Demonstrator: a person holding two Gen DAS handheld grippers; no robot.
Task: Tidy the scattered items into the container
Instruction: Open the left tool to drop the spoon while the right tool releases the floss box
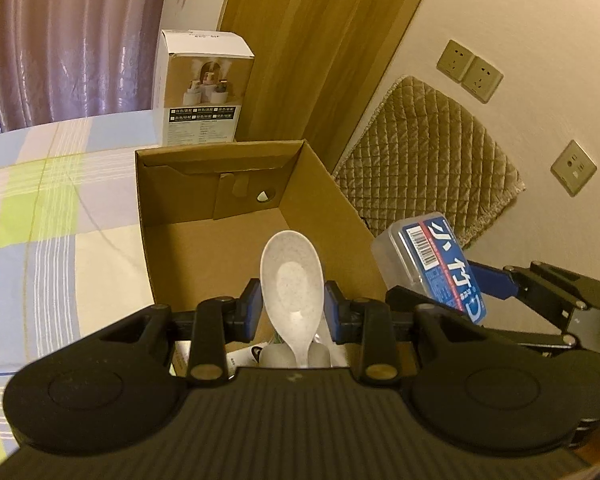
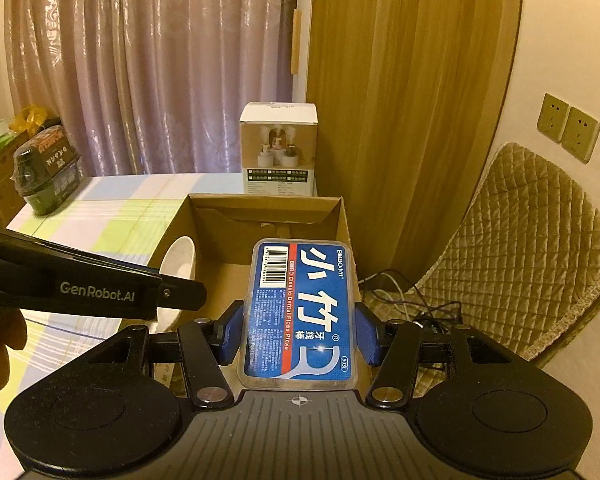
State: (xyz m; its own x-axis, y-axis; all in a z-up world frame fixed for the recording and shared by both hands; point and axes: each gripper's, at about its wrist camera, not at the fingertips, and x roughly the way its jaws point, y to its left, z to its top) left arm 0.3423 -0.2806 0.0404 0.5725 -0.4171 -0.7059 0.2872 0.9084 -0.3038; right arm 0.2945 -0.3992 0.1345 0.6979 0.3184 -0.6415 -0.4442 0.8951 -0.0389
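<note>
spoon: white speckled spoon point(image 1: 292, 284), bowl end pointing far, held over the near part of the open cardboard box point(image 1: 220, 224)
floss case: blue-labelled floss pick case point(image 2: 300, 312), held above the box's near right corner
left hand-held gripper point(image 1: 292, 308): pinching the spoon between its blue pads
right hand-held gripper point(image 2: 300, 332): pinching the floss case by its long sides
box: sits on the checked cloth point(image 1: 40, 220); interior visible, bare bottom
beyond: white product carton point(image 2: 278, 148) just past the far wall, curtain point(image 2: 140, 72) behind
</note>
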